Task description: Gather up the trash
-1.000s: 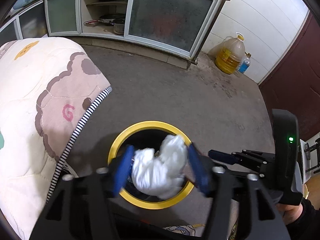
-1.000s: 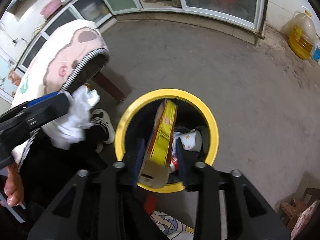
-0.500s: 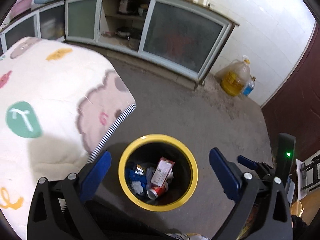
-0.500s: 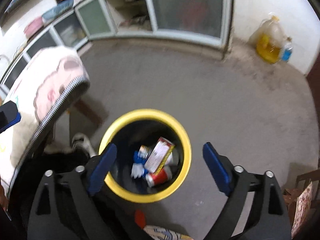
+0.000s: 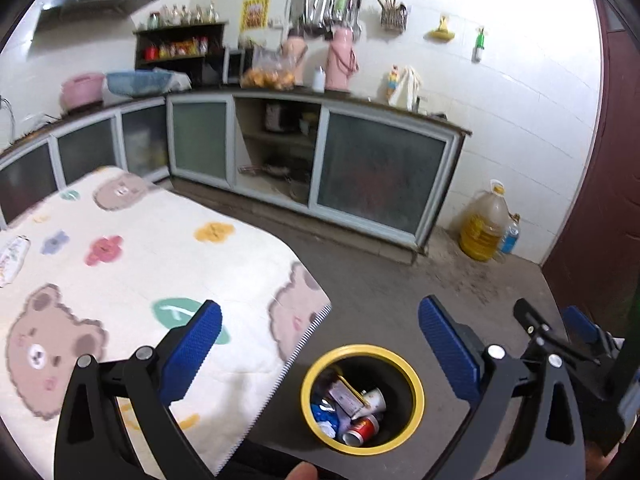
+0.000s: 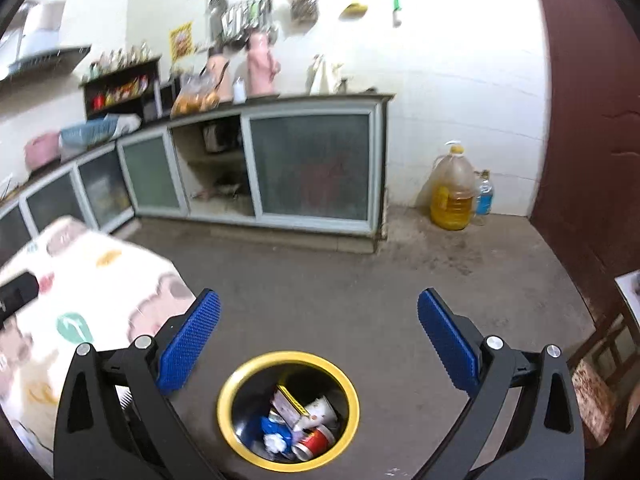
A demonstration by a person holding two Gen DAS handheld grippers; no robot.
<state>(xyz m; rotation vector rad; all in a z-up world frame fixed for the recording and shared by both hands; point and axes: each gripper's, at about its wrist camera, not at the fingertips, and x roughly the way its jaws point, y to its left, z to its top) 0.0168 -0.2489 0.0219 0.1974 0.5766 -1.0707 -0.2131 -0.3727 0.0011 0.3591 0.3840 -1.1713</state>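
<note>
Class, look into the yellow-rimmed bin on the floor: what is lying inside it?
Inside the yellow-rimmed bin lie a red can, a white paper cup, a box and blue and white scraps. Whatever is beneath this pile is covered.

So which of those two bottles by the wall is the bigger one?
The yellow oil jug with the handle on top; the small blue-labelled bottle beside it, nearer the dark red door, is much shorter.

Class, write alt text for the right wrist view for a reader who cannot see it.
The open, empty right gripper hangs above a yellow-rimmed bin on a kitchen floor, with a red can, a paper cup and a box inside. A bear-print cloth lies left; cabinets stand behind.
</note>
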